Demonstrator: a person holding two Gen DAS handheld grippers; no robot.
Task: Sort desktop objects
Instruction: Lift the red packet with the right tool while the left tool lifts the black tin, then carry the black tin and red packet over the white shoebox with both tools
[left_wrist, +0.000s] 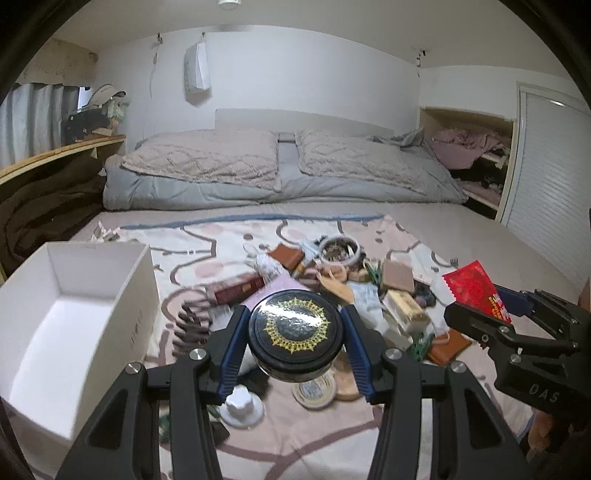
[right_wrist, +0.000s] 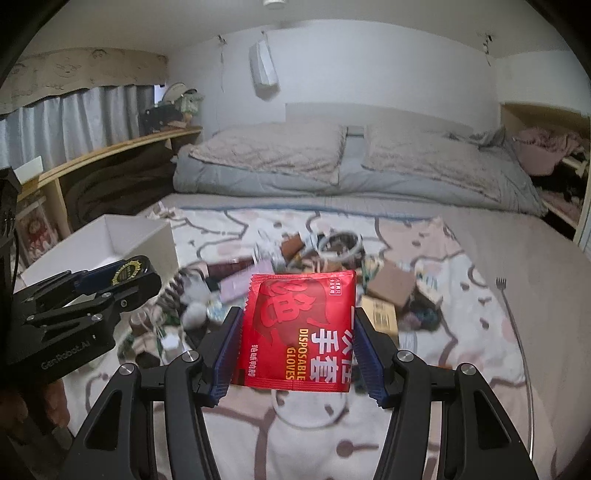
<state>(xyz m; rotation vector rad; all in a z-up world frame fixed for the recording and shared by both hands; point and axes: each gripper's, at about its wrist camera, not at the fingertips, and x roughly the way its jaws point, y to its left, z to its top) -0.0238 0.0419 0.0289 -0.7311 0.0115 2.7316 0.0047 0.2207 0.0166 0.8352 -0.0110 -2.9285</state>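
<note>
**Both grippers loaded above the clutter on the bed**

The left gripper (left_wrist: 295, 328) is clamped on a round black tin (left_wrist: 294, 325) with a gold sunburst pattern on its lid. The tin sits squarely between the two blue finger pads (left_wrist: 232, 343), one pad pressed against each side of its rim, and it is lifted clear of the patterned blanket (left_wrist: 207, 243) below. Seen from the right wrist view, the same tin (right_wrist: 129, 271) shows edge-on at the tip of the left gripper (right_wrist: 122, 277), close in front of the white box (right_wrist: 110, 240).

The right gripper (right_wrist: 295, 328) is closed on a red packet (right_wrist: 299, 328) printed "DISPOSABLE GLOVES". The packet stands upright between the blue pads (right_wrist: 227, 350), its flat face toward the camera and its top edge rising above the fingertips. In the left wrist view the packet (left_wrist: 472, 288) sticks out of the right gripper (left_wrist: 491, 314) at the right edge, held above the pile.

The open white box (left_wrist: 74, 295) lies on the bed to the left of the left gripper, just beside it. The pile of mixed small objects (left_wrist: 351, 280) spreads over the blanket ahead of both grippers, among them a roll of tape (left_wrist: 340, 251), a brown cardboard piece (left_wrist: 399, 277) and a green clothes peg (left_wrist: 419, 349). A fork (right_wrist: 501, 284) lies apart from the pile, to the right. Two pillows (left_wrist: 280, 158) rest at the far end of the bed.
</note>
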